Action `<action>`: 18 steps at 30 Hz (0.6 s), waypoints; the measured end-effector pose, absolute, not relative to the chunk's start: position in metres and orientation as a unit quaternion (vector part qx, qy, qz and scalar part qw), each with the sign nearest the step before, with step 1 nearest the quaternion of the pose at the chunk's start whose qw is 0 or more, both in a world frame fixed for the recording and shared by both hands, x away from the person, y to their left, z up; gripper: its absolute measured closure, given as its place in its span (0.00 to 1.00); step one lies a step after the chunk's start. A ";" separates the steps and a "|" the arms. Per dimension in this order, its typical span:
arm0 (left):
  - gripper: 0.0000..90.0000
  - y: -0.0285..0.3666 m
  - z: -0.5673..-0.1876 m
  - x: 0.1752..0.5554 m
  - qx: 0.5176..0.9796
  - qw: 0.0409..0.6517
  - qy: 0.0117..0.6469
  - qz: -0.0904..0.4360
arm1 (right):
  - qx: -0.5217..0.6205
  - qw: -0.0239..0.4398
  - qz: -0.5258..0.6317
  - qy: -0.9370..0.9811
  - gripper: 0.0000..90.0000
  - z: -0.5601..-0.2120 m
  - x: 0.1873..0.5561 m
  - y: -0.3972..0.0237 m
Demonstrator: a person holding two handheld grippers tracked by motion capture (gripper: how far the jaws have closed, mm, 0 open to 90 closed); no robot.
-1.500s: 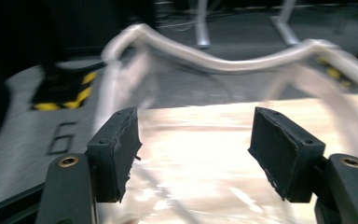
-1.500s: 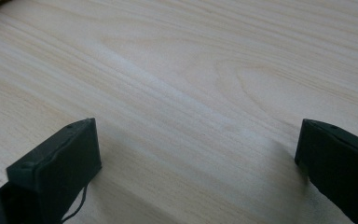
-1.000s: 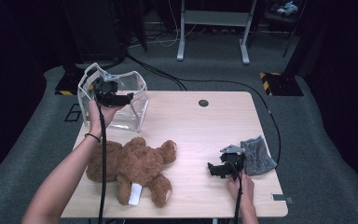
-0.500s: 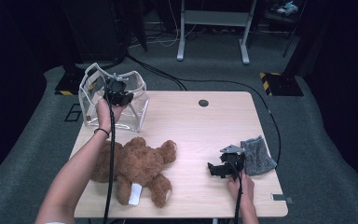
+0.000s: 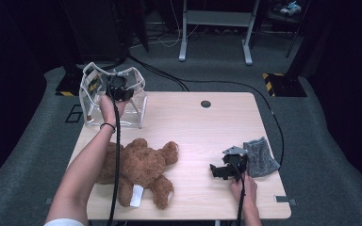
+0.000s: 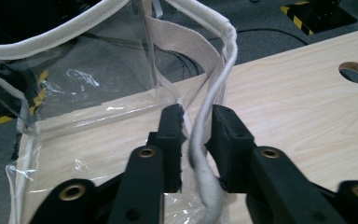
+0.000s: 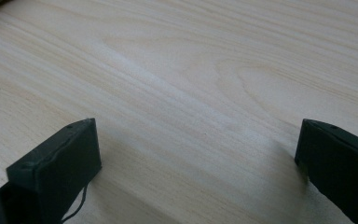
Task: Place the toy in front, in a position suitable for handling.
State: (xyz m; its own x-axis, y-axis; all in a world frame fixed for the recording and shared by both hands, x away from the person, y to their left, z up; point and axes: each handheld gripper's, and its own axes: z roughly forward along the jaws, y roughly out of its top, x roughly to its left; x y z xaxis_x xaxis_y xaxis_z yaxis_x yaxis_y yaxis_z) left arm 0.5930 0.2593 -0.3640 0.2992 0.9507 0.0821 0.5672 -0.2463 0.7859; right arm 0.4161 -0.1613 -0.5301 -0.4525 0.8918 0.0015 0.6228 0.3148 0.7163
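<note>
At table's 10 o'clock corner: clear bag upright; left gripper clamped on its white rim. At 4 o'clock: right gripper on table, jaws spread wide, nothing between. Bear at 7 o'clock; grey cloth just beside right gripper.

Brown teddy bear lies flat on the counter, near-left area, w/ a white tag by its legs. Grey knit cloth sits crumpled at the counter's right edge, well apart from the bear. Round cable hole in the light wood top, far side near the middle. Beyond the counter: grey carpet floor, black cable running across it, white desk legs at the back, yellow-black hazard tape on a dark base.
</note>
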 end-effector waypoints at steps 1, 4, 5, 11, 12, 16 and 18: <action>0.78 0.258 -0.364 0.592 0.735 0.334 0.516 0.288 | 0.483 0.203 0.331 0.785 0.00 -0.530 0.416 -0.161; 0.60 0.258 -0.363 0.588 0.731 0.339 0.521 0.282 | 0.482 0.203 0.332 0.785 0.00 -0.530 0.416 -0.161; 0.53 0.259 -0.363 0.587 0.731 0.339 0.521 0.280 | 0.483 0.203 0.332 0.785 0.00 -0.530 0.416 -0.161; 0.37 0.265 -0.358 0.571 0.728 0.359 0.517 0.271 | 0.483 0.203 0.332 0.785 0.00 -0.530 0.416 -0.161; 0.35 0.267 -0.356 0.569 0.730 0.361 0.513 0.271 | 0.483 0.203 0.331 0.785 0.00 -0.530 0.416 -0.161; 0.29 0.269 -0.346 0.555 0.734 0.378 0.496 0.270 | 0.483 0.203 0.332 0.785 0.00 -0.530 0.416 -0.161; 0.26 0.270 -0.340 0.547 0.738 0.382 0.486 0.269 | 0.483 0.203 0.332 0.785 0.00 -0.530 0.416 -0.161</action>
